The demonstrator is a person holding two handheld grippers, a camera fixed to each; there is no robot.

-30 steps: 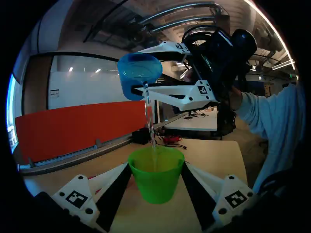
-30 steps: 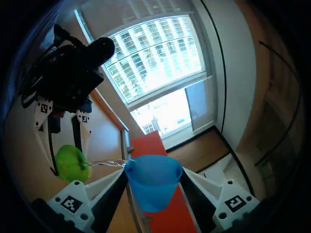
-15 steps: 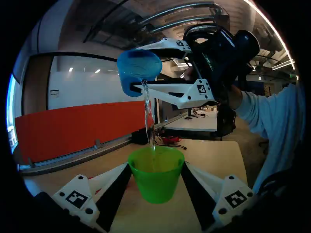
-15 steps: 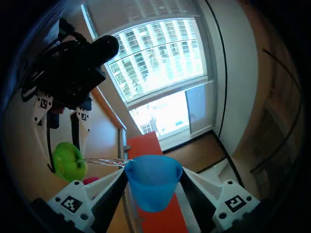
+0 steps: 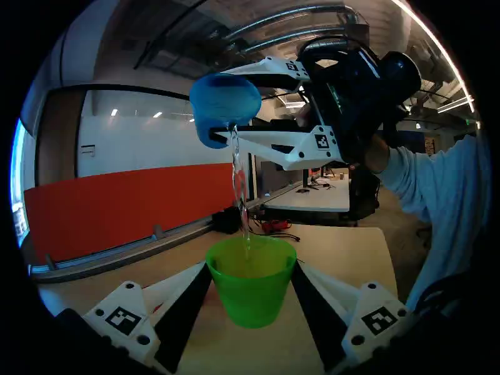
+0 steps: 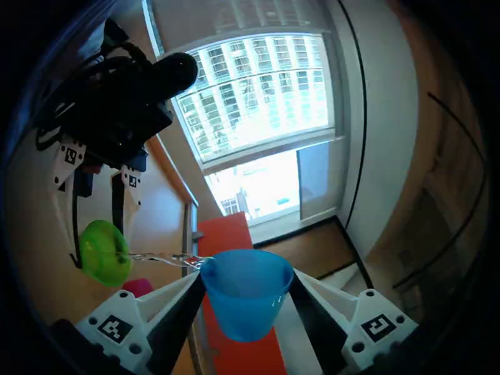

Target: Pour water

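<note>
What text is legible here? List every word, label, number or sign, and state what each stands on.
No words or numbers can be read.
Notice on the white wall: too small to read.
Square markers on the left tool and right tool: black-and-white patterns, no letters.
Green cup and blue cup: plain, no print visible.
</note>
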